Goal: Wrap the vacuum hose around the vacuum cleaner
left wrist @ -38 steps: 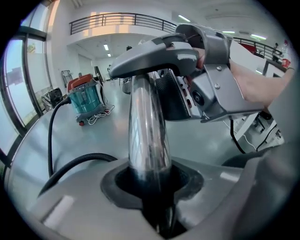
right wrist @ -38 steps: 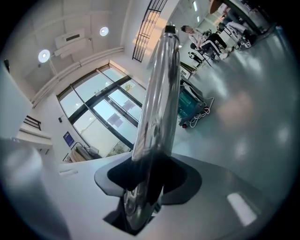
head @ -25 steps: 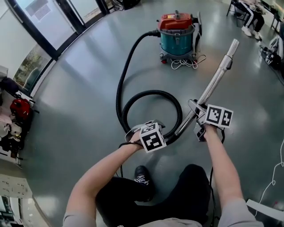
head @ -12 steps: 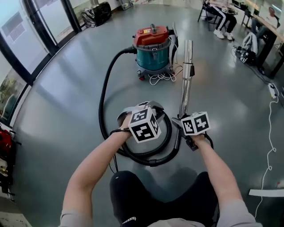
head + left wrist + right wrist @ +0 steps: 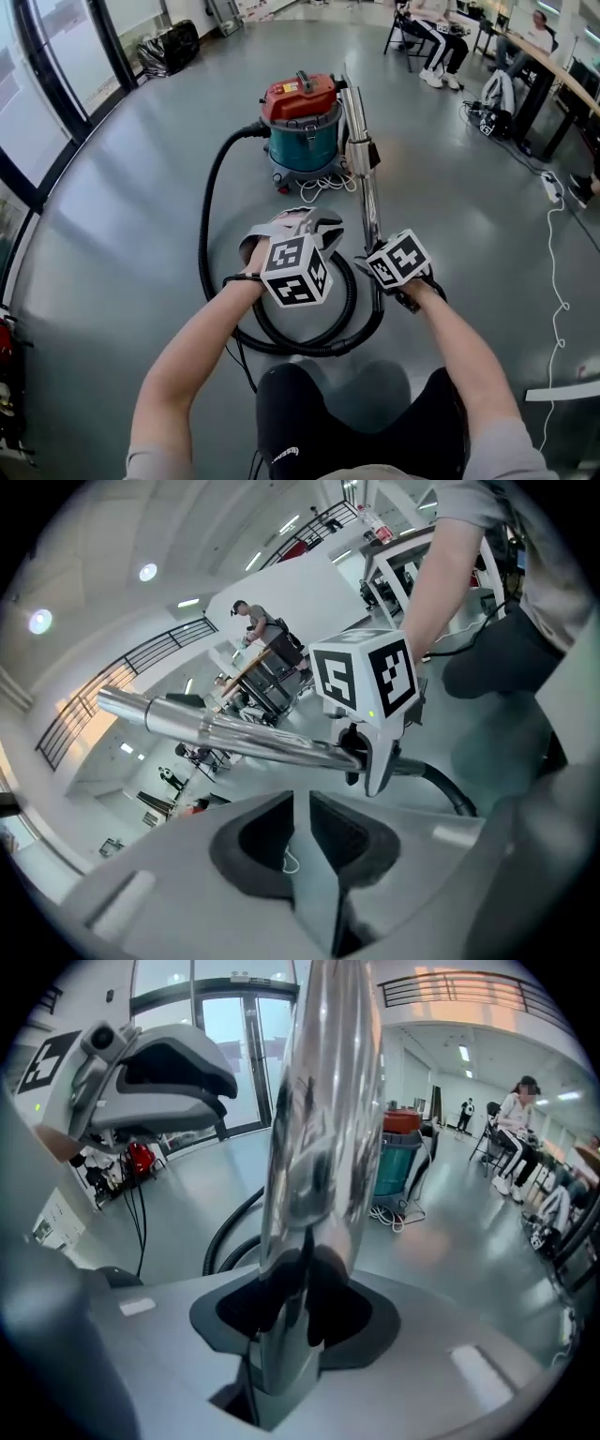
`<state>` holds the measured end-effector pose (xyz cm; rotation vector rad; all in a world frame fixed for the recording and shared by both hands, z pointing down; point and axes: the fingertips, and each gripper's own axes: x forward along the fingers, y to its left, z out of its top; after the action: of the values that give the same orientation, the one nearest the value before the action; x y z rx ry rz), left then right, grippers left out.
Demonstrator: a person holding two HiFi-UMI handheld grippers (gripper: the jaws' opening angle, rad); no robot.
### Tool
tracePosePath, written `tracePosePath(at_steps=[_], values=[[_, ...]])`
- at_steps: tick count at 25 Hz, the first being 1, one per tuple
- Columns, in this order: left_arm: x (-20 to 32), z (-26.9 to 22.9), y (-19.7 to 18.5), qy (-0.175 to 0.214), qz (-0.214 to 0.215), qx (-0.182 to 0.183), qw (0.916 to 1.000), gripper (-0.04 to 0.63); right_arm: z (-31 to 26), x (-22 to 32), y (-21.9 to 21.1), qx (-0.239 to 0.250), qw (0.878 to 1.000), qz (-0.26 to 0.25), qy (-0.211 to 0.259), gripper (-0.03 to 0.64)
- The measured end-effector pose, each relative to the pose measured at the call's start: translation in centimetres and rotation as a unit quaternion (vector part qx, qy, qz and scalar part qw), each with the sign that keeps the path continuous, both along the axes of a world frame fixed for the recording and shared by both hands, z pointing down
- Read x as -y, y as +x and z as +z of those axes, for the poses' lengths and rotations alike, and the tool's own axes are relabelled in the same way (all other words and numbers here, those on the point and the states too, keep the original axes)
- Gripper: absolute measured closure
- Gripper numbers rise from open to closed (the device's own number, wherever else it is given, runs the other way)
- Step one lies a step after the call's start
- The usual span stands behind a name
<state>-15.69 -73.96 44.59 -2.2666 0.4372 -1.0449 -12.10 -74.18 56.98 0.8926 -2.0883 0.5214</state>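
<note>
The vacuum cleaner (image 5: 302, 131), teal with a red lid, stands ahead on the grey floor; the right gripper view also shows the vacuum cleaner (image 5: 401, 1157). Its black hose (image 5: 202, 253) runs down the left and coils into a loop in front of my feet. My right gripper (image 5: 367, 261) is shut on the chrome wand (image 5: 364, 178), whose far end reaches beside the cleaner. The wand (image 5: 323, 1101) rises straight out of the right gripper (image 5: 300, 1269). My left gripper (image 5: 298, 220) hovers above the loop; the left gripper (image 5: 302, 803) is shut with nothing in it.
A white power cord (image 5: 323, 183) lies bunched at the cleaner's base. Seated people (image 5: 441, 28) and a table (image 5: 553, 66) are at the far right, with a cable (image 5: 553, 234) trailing on the floor. Glass doors line the left; black bags (image 5: 164, 52) sit at the back.
The wand has swung left from pointing far right to lying beside the cleaner. The left gripper, earlier down at the hose loop, is now above it and empty. The cleaner looks closer.
</note>
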Motion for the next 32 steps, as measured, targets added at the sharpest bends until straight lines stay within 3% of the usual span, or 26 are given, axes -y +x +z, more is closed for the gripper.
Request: tracePosePath(at_steps=[7, 12, 15, 22, 26, 32], values=[[3.4, -5.0, -3.4, 0.014, -0.049, -0.033, 0.9982, 0.546, -3.6, 2.5, -2.1, -0.081, 0.993, -0.082, 0.028, 0.453], [1.9, -6.0, -6.7, 0.034, -0.089, 0.000, 0.9955, 0.546, -5.6, 3.4, -3.2, -0.120, 0.981, -0.148, 0.039, 0.453], [1.3, -7.2, -8.3, 0.063, -0.115, 0.021, 0.9912, 0.546, -5.8, 4.2, -4.5, -0.137, 0.969, -0.202, 0.036, 0.453], [0.2, -13.7, -11.0, 0.126, -0.186, 0.021, 0.9742, 0.502, -6.0, 4.9, -8.3, -0.197, 0.928, -0.311, 0.050, 0.453], [-0.4, -15.5, -11.4, 0.147, -0.201, 0.060, 0.9666, 0.453, -6.0, 5.3, -10.2, -0.218, 0.912, -0.342, 0.063, 0.453], [1.7, -12.7, -12.2, 0.110, -0.216, 0.168, 0.9555, 0.298, -4.7, 5.2, -12.4, -0.232, 0.891, -0.384, 0.068, 0.451]])
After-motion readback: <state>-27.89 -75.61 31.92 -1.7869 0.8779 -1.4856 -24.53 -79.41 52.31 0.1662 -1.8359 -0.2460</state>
